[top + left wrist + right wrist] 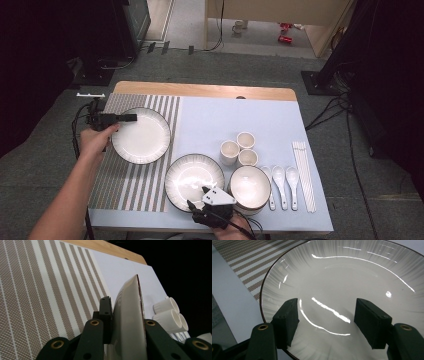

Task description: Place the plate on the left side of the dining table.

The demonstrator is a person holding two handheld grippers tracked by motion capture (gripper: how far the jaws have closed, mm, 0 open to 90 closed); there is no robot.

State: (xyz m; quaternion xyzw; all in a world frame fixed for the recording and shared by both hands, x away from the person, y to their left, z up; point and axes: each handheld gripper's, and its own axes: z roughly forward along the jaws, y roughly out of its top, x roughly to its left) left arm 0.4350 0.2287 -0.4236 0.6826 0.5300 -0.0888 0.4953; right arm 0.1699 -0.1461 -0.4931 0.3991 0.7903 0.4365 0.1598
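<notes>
Pinching plate (142, 136) rim, left tool (131, 118)

Bright overhead light, dark surroundings, streaky glare on the plate (352, 290).

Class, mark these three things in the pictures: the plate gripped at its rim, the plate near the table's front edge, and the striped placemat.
plate on the placemat (142, 137), high view, middle of its white face.
front plate (192, 177), high view, its shiny centre.
striped placemat (37, 290), left gripper view, bare woven stripes.

The plate's (352, 285) near rim (bottom edge) is cut off.
</notes>
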